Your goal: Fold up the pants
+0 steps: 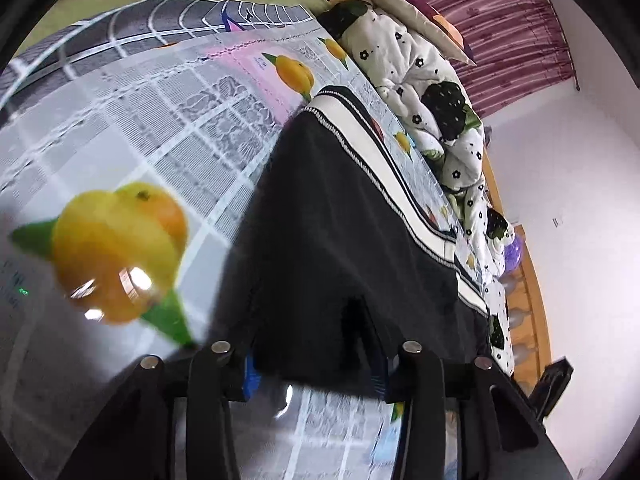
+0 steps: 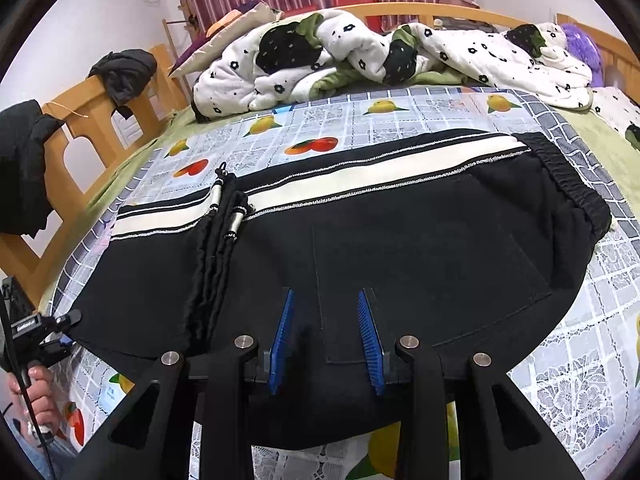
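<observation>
With right tongs (image 2: 326,340) spread over the pants (image 2: 400,248) and left tongs (image 1: 316,364) pinching the hem, uneven pulling could skew the fold.

The black fabric pants with a cream side stripe (image 2: 360,240) lie flat on the bed, folded lengthwise. The elastic waistband is at the right, the drawstrings with metal tips lie across the left part.

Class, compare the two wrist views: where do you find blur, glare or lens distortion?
Left wrist view: the nearest printed orange is blurred, with bright glare spots on it; the pants near the lens are soft. Right wrist view: sharper, evenly lit; fisheye bends the bed frame and sheet grid into curves.
</observation>
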The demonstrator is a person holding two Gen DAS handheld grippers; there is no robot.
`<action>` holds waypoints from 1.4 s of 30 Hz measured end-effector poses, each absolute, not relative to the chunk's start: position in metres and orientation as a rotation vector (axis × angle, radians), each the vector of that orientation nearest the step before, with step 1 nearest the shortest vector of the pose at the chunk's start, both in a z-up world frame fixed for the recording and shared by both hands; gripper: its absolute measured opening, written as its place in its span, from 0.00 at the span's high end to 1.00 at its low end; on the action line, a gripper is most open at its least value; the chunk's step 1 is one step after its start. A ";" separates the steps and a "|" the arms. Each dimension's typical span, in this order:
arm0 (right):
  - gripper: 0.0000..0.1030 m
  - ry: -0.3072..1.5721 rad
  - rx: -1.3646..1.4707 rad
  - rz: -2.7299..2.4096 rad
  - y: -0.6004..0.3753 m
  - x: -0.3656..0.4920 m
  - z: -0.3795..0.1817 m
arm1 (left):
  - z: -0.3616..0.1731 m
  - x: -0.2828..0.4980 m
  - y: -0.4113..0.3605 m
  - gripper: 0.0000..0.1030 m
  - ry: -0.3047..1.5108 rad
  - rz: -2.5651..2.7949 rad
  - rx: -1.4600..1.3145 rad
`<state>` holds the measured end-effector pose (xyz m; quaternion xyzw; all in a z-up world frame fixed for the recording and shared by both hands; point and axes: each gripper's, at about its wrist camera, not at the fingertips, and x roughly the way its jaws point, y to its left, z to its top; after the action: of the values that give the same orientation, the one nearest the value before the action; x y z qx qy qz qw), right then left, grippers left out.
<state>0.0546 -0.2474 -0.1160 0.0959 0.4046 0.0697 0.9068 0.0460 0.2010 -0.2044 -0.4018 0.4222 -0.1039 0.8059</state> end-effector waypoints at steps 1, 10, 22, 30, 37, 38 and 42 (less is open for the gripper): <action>0.67 0.836 0.201 0.147 -0.248 0.054 -0.115 | -0.204 0.050 0.200 0.54 0.895 -0.222 -0.873; 0.67 0.826 0.221 0.157 -0.260 0.049 -0.109 | -0.197 0.039 0.184 0.69 0.898 -0.139 -0.777; 0.67 0.851 0.203 0.129 -0.279 0.044 -0.111 | -0.200 0.046 0.189 0.69 0.867 -0.099 -0.825; 0.67 0.862 0.249 0.095 -0.308 0.033 -0.113 | -0.194 0.049 0.178 0.78 0.900 0.024 -0.813; 0.67 0.844 0.243 0.033 -0.344 0.013 -0.106 | -0.114 0.056 0.099 0.84 0.786 0.117 -0.348; 0.67 0.846 0.255 0.025 -0.352 0.010 -0.106 | -0.100 0.057 0.084 0.84 0.754 0.102 -0.311; 0.67 0.829 0.294 -0.027 -0.379 0.000 -0.103 | -0.055 0.058 0.013 0.84 0.655 -0.002 -0.200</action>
<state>0.0002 -0.3793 -0.1034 0.1422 0.4011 -0.0129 0.9048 0.0579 0.0127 -0.0550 -0.0980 0.3212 -0.0009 0.9419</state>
